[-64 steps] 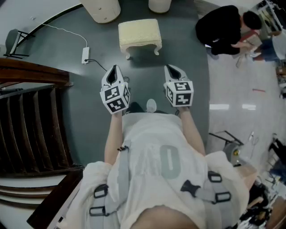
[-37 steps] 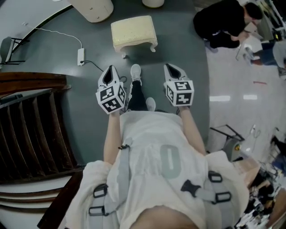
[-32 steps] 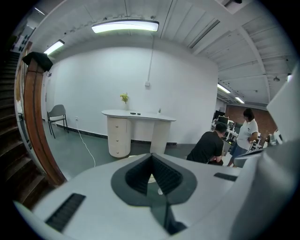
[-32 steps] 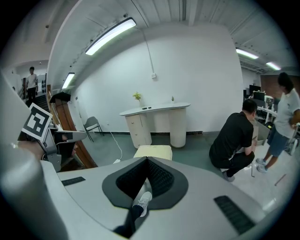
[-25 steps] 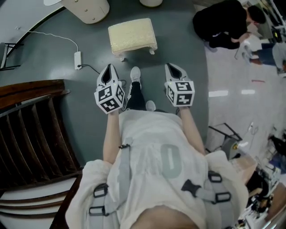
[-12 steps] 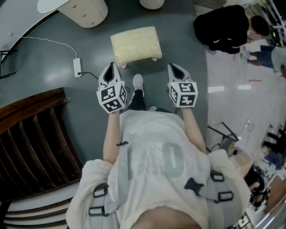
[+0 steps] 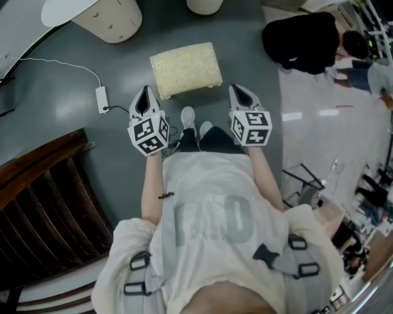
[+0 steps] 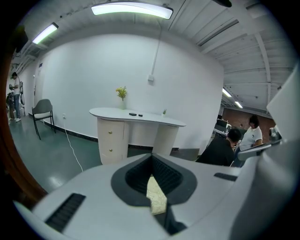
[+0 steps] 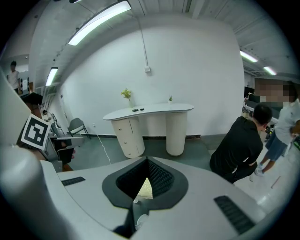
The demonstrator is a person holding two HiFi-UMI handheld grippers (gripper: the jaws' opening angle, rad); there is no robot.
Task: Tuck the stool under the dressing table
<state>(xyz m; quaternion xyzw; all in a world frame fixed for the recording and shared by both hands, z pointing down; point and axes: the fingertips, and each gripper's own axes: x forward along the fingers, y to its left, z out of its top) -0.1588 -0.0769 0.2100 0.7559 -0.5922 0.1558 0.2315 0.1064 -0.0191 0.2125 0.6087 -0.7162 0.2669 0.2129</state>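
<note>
A cream padded stool (image 7: 186, 68) stands on the grey floor just ahead of both grippers. The white dressing table (image 7: 92, 13) on two cream pedestals is beyond it, at the top of the head view. My left gripper (image 7: 146, 92) hovers at the stool's near left corner and my right gripper (image 7: 237, 91) at its near right corner. Both are shut with nothing between the jaws. In the left gripper view the dressing table (image 8: 136, 118) stands against the white wall, and a sliver of stool (image 8: 157, 200) shows below the shut left gripper (image 8: 151, 156). The right gripper (image 9: 146, 160) frames the table (image 9: 149, 112) likewise.
A power strip (image 7: 101, 99) with a white cable lies on the floor left of the stool. Dark wooden railings (image 7: 43, 202) fill the lower left. A person in black (image 7: 301, 38) crouches at the upper right. A grey chair (image 8: 43, 110) stands by the far wall.
The person has walked forward, so the stool and dressing table sit nearer to both grippers. Both grippers stay shut and level with each other.
</note>
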